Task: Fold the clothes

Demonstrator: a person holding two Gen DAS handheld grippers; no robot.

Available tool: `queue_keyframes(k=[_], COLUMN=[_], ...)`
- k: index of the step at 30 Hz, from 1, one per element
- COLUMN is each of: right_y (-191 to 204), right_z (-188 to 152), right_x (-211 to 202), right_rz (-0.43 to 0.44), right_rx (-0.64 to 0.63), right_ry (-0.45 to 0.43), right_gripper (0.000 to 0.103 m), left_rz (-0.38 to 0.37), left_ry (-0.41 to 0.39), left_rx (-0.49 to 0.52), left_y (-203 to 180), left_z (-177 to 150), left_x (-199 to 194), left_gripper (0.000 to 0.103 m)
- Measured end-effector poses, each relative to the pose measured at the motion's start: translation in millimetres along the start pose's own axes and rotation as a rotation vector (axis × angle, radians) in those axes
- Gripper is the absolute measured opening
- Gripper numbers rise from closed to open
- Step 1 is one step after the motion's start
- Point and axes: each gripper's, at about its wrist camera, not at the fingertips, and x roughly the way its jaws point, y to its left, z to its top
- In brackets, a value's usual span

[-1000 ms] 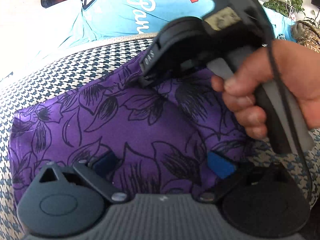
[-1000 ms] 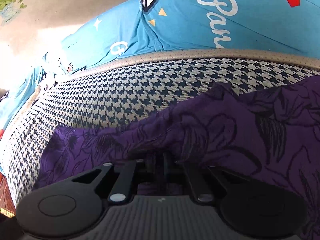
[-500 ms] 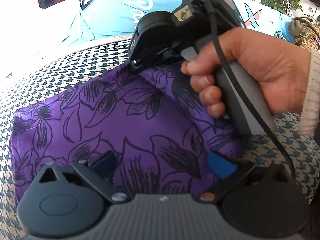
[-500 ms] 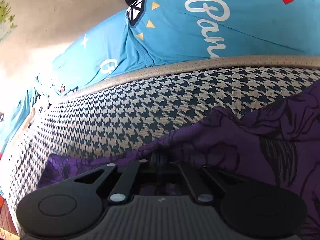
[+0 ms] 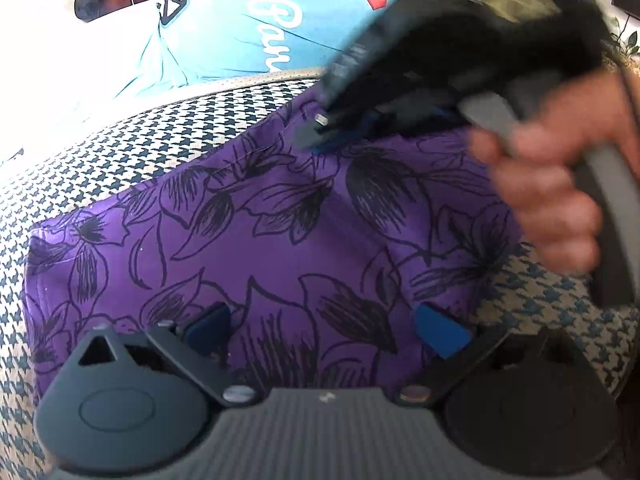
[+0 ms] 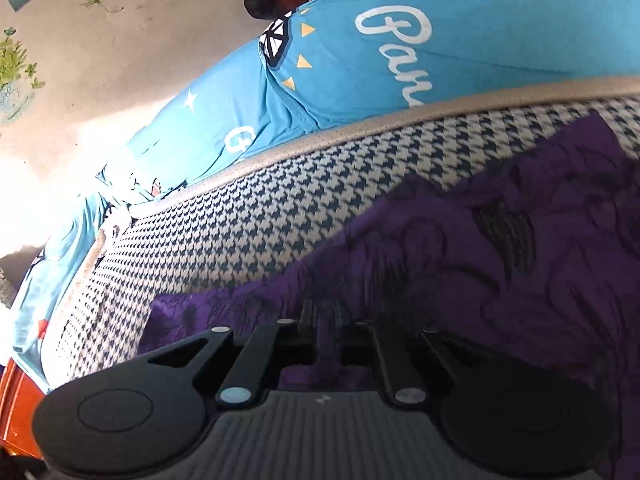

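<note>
I'm pinching the purple cloth with my right claw while my left gapes above it.

My right gripper point(image 6: 324, 320) is easing its jaws apart, purple floral garment point(image 6: 500, 264) still between them. My left gripper point(image 5: 320, 326) is hanging open over that garment point(image 5: 280, 240), which is lying folded on the houndstooth cushion point(image 5: 120, 152); at two o'clock, my hand point(image 5: 560, 184) is gripping the right tool. At twelve, a blue sheet point(image 6: 460, 40) is showing.

A home bedroom: printed blue bedsheet point(image 6: 500, 20), houndstooth cushion point(image 6: 280, 208), houseplant point(image 6: 14, 64).
</note>
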Motion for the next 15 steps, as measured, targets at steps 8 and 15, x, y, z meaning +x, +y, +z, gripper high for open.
queue_keyframes(k=[8, 15], right_y=[-0.4, 1.6], right_z=[-41.4, -65.9], right_x=[-47.4, -58.4], right_rz=[0.042, 0.045], right_rx=[0.047, 0.056], right_ry=[-0.017, 0.005], right_gripper=[0.01, 0.01], left_rz=[0.045, 0.094], left_ry=[-0.03, -0.045], left_rx=[-0.009, -0.077], left_y=[0.9, 12.9], left_z=[-17.9, -33.5], left_x=[-18.0, -33.7], left_gripper=[0.103, 0.103])
